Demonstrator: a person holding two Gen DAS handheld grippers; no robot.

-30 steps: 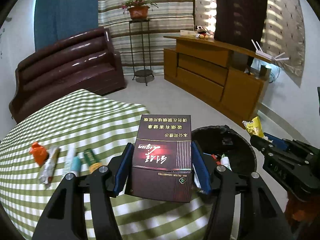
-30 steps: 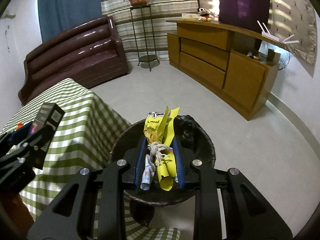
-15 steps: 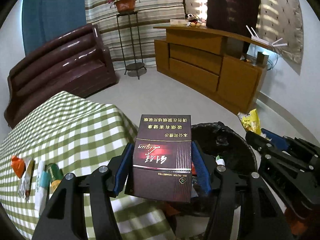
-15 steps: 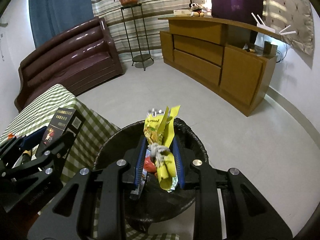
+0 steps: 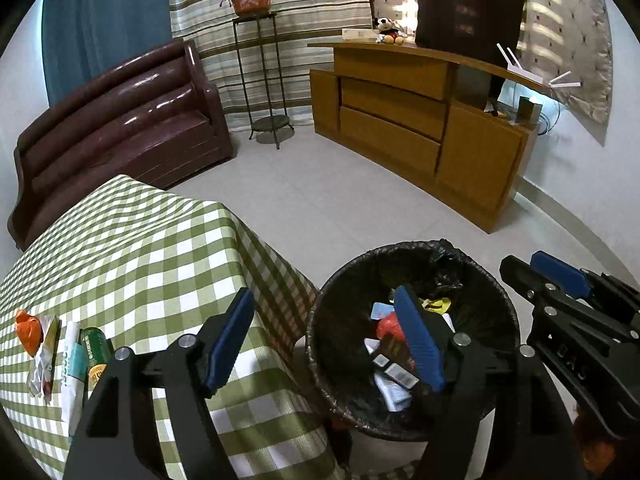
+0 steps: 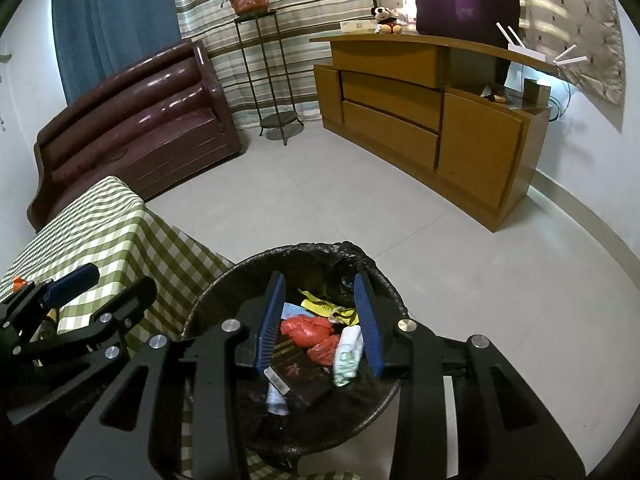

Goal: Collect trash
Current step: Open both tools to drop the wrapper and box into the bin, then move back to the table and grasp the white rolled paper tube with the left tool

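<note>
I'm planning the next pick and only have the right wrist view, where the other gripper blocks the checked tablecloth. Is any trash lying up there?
Observer: Yes. The left wrist view shows a crumpled orange wrapper on the green-checked tablecloth, far left in the picture.
Operator: Anything beside it?
Observer: A white-and-teal tube and a green can lie to its right, side by side.
Operator: Is the left gripper free?
Observer: Nothing sits between the left gripper's opening jaws.

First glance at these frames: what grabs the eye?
The black trash bin on the floor beside the table, with red and yellow trash inside. Both grippers, left gripper and right gripper, hang over it, jaws opening and empty. More litter lies on the green checked tablecloth.
</note>
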